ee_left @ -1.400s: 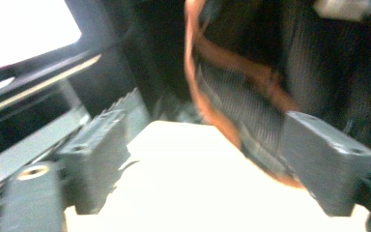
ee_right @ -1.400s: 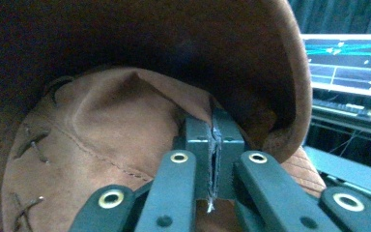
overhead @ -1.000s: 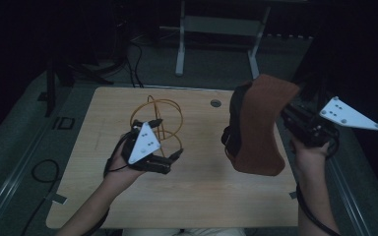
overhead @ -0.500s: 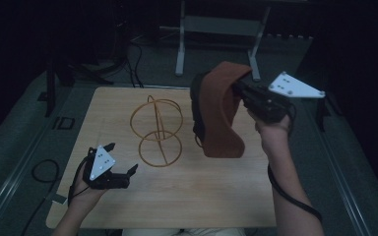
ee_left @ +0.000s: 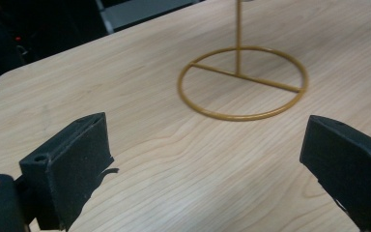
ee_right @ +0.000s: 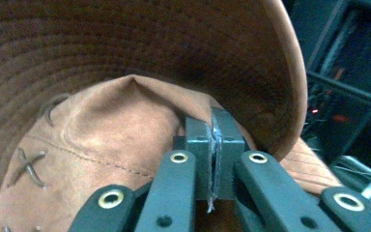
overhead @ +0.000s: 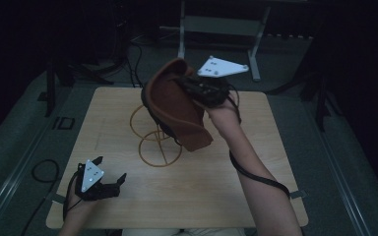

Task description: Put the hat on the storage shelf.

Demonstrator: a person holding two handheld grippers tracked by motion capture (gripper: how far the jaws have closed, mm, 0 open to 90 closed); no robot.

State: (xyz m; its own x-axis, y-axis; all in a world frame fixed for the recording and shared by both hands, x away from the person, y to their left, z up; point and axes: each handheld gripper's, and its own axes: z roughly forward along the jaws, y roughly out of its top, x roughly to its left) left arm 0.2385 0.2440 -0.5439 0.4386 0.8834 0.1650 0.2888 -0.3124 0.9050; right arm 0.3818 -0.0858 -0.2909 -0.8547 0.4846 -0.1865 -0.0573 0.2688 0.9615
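While the worktop [overhead: 226, 187] is lying bare and pale under the dim light, the action is all happening above its middle. The hat [overhead: 177, 105] is hanging in the air there, brown and floppy, its long side tilting down toward the person. It is hovering right over the stand [overhead: 158, 142], a gold wire frame with a ring base and an upright post, and partly hiding the stand's top. That is the relation that matters: the hat is sitting just above and a touch to the right of the post, so I'm judging the coming move as a short drop down and slightly left onto the frame.

The right gripper [ee_right: 213, 145] is doing the carrying, its fingers pinching tight on a fold of the hat's edge, with the crown bulging just past them. It is by far the nearer hand to the stand's top.

The left gripper [overhead: 109, 184] is resting low at the near left corner, fingers spread wide and gripping nothing, pointing across the wood at the stand's base ring.
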